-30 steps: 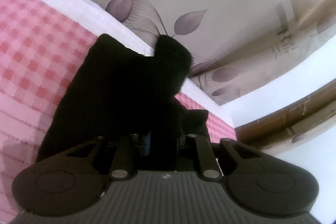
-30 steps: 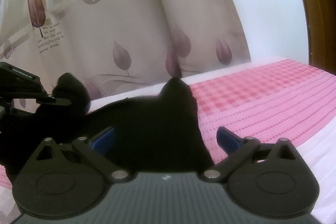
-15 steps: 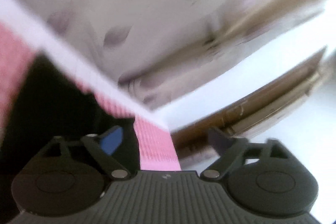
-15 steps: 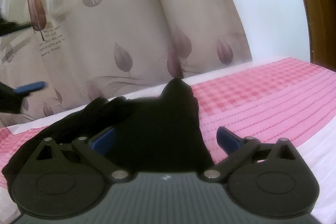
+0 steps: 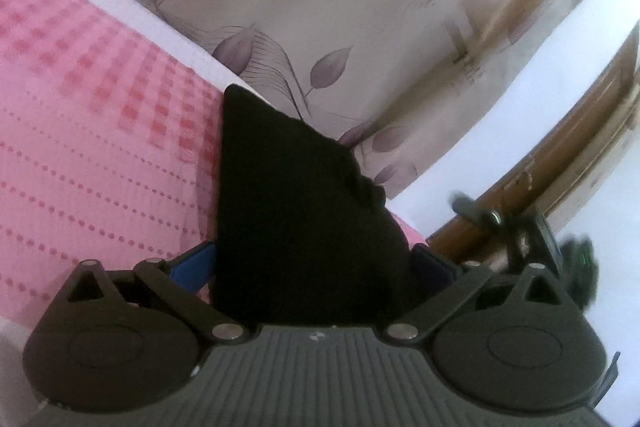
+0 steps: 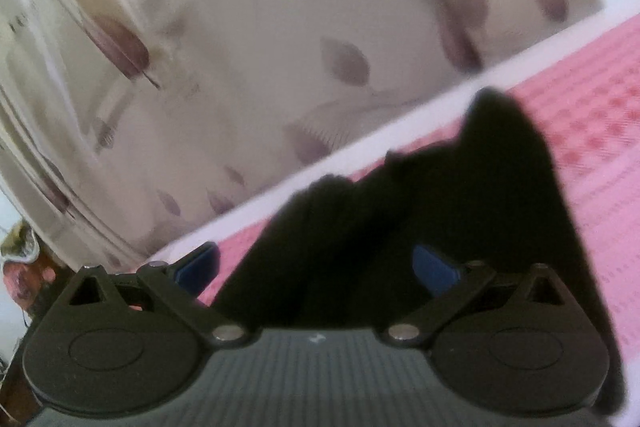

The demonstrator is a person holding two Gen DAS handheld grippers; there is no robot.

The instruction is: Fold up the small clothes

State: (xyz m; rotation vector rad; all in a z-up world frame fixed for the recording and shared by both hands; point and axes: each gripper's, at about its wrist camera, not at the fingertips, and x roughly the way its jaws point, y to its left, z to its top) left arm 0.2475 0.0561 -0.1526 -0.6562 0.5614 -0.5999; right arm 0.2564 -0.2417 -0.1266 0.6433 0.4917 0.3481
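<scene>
On the pink checked bed [image 5: 100,131] a black garment [image 5: 304,227] is seen lying partly folded, bunched in ridges. It sits between the widely spread, opening jaws of the left gripper [image 5: 314,265], ungripped; the right gripper [image 6: 316,265] is likewise spread, unclamped. Flattening appears left.

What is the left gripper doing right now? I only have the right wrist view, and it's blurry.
Observer: The left gripper is opening, and the black garment lies between its wide-spread fingers.
Operator: How does the garment look from that side?
Observer: In the left wrist view it is one smooth dark panel ending in a pointed corner, lying on the pink checked bedspread.
Operator: Anything over there I can't see?
Observer: A brown wooden frame curves past the far end of the bed.
</scene>
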